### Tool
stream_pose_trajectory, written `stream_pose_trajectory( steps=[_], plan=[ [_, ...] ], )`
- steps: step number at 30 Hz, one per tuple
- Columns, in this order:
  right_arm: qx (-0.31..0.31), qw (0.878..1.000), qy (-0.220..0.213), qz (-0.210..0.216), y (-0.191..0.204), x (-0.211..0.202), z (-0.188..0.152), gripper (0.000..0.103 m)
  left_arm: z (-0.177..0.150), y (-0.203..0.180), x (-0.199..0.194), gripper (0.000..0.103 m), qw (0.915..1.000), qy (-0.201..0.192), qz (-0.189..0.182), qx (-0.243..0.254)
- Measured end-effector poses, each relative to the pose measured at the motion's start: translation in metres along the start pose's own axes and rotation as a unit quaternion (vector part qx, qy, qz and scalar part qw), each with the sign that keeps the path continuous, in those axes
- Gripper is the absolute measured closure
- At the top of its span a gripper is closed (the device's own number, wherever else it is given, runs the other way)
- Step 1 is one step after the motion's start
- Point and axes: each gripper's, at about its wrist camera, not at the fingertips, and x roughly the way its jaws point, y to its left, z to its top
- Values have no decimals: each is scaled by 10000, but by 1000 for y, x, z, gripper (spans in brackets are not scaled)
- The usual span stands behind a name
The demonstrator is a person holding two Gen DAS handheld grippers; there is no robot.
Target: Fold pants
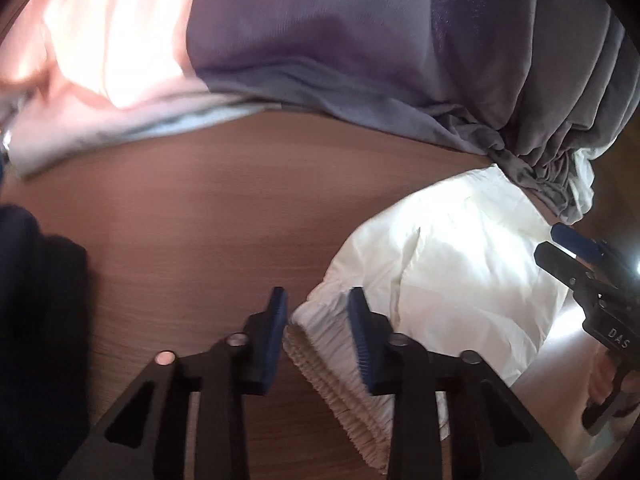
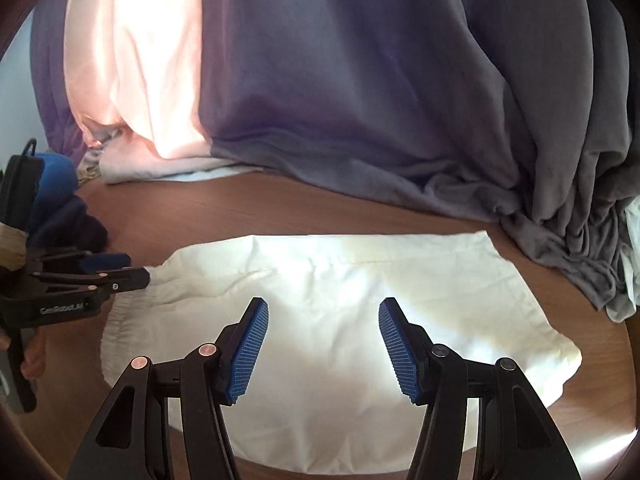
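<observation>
White pants (image 2: 340,300) lie folded flat on the brown wooden table (image 2: 240,208), elastic waistband (image 1: 336,368) at their left end. My left gripper (image 1: 318,300) is open, its blue pads either side of the waistband corner, just above it. It also shows in the right wrist view (image 2: 120,270) at the pants' left edge. My right gripper (image 2: 324,308) is wide open and empty, hovering over the middle of the pants. Its tip shows in the left wrist view (image 1: 568,244) at the right.
A heap of grey-purple (image 2: 380,100) and pink (image 2: 140,80) clothes fills the far side of the table. A dark navy garment (image 1: 36,320) lies at the left. Bare wood (image 1: 208,208) lies between the heap and the pants.
</observation>
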Motion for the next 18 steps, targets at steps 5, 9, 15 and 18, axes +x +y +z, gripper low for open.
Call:
stream_pose_trajectory(
  steps=[5, 9, 15, 18],
  plan=[
    [43, 9999, 1, -135, -4, 1, -1, 44, 0, -1, -18, 85, 9995, -276, -75, -142],
    [171, 9993, 15, -320, -15, 1, -3, 44, -5, -3, -5, 85, 9988, -44, 473, 130],
    [251, 9987, 98, -422, -25, -2, -11, 44, -8, -13, -7, 73, 9941, -61, 1005, 399],
    [370, 9980, 68, -500, -32, -8, -15, 44, -6, -27, -33, 65, 9893, -442, 1299, 493]
  ],
)
